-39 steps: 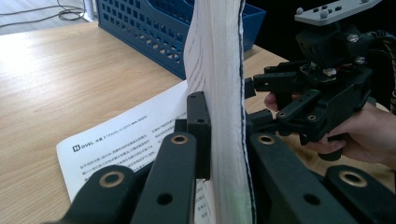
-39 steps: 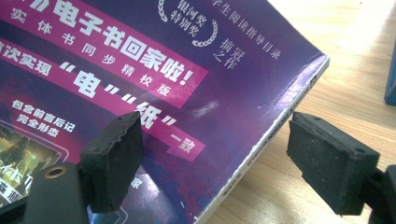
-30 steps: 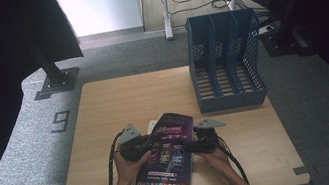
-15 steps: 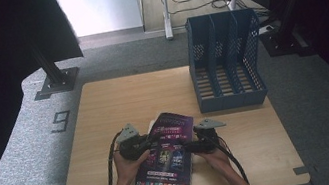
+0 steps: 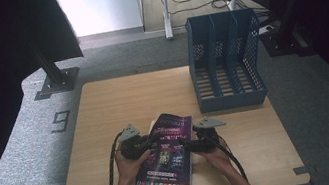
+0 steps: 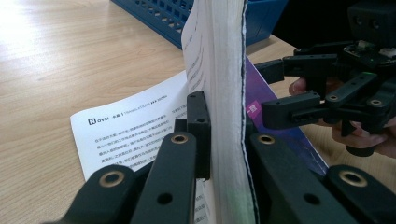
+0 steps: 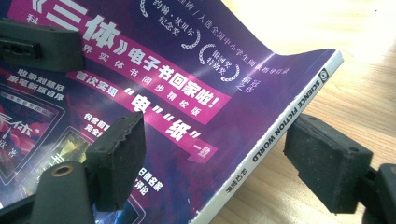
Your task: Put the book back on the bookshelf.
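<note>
A: What's the magazine (image 5: 166, 158) like?
B: Purple cover, pink banners, white spine (image 7: 275, 135) reading "SCIENCE FICTION WORLD".
A: Its pose?
B: A thick sheaf of pages (image 6: 224, 116) stands upright, pinched between the left jaws; the spine lies between the right jaws, untouched.

the magazine's (image 7: 196, 93) cover runs off the right gripper view's left edge.

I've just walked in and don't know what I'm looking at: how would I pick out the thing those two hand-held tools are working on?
Start at the wooden table and find the blue file rack at its far right. Nearer the person, between both hands, lies a magazine. Its purple cover with pink banners sets it apart; nothing else there is printed.
</note>
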The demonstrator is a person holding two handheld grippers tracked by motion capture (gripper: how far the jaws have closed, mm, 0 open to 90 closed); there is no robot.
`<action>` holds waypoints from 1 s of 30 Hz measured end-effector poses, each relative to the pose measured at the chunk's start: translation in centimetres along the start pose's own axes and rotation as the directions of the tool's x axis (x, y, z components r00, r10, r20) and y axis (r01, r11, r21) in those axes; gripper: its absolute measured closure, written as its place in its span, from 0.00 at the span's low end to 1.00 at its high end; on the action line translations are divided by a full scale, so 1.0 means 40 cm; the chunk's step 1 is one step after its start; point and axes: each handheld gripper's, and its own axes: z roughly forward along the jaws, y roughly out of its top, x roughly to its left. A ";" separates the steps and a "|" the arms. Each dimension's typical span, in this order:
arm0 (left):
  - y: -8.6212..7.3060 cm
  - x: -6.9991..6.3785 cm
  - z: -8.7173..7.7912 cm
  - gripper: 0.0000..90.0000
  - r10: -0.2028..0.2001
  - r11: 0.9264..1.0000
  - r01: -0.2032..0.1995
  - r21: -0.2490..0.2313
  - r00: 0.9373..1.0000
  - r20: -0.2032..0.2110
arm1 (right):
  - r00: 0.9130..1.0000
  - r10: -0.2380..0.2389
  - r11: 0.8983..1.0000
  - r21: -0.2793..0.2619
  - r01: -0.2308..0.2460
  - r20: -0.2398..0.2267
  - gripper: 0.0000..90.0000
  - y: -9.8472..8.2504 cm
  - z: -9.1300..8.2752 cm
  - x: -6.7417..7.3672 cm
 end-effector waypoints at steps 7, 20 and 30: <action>-0.001 -0.002 0.005 0.94 0.003 1.000 -0.003 -0.006 1.000 0.014 | 1.000 0.008 1.000 0.014 -0.008 -0.017 0.26 0.013 0.024 -0.020; -0.001 -0.006 0.005 0.94 -0.008 1.000 0.008 -0.013 1.000 0.010 | 0.999 0.016 1.000 0.021 -0.016 -0.027 0.44 0.026 0.043 -0.052; -0.001 -0.007 0.005 0.94 -0.006 1.000 0.006 -0.011 1.000 0.011 | 0.998 0.028 0.999 0.016 -0.028 -0.049 0.49 0.027 0.033 -0.055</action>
